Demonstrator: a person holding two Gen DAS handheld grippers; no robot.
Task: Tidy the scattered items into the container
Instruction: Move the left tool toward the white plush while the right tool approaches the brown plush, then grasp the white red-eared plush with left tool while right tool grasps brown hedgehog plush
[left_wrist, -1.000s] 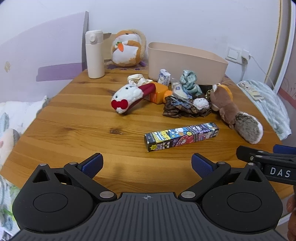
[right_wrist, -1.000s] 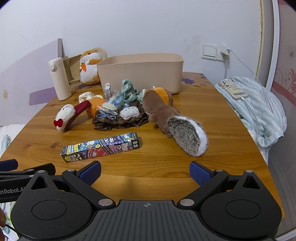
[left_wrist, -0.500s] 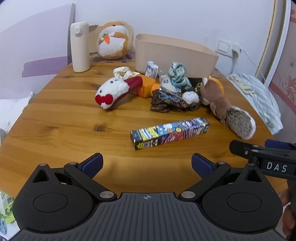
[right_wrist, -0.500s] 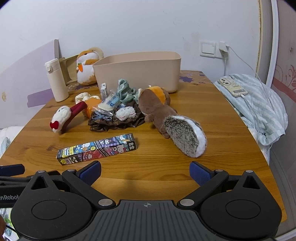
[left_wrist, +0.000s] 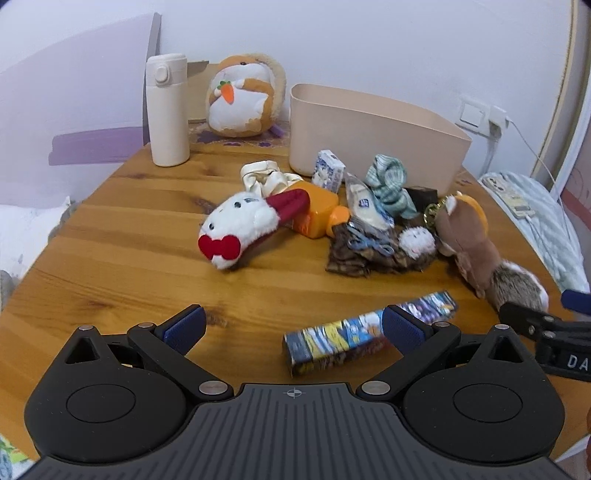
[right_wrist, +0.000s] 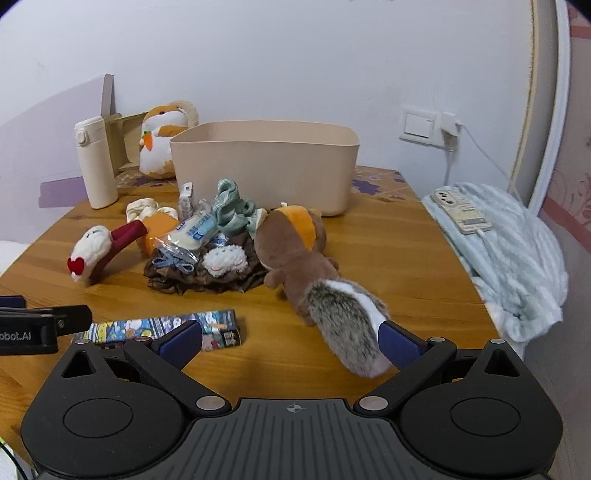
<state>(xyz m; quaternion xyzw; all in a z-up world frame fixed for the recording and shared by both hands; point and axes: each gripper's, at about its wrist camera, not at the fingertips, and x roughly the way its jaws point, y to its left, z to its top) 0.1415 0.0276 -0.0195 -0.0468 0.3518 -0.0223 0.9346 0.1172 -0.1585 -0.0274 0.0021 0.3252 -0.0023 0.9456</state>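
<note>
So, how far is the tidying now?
Barely started. No item shows above the rim of the beige container. Both the left gripper and the right gripper are open and hold nothing. The colourful box, squirrel plush and the pile remain on the table.

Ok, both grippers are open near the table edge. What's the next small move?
Probably ease the right gripper forward so its open jaws straddle the squirrel plush's tail, then close. The tail already lies partly between its fingers, the beige container looks empty, and the left gripper is beside the printed box.
</note>
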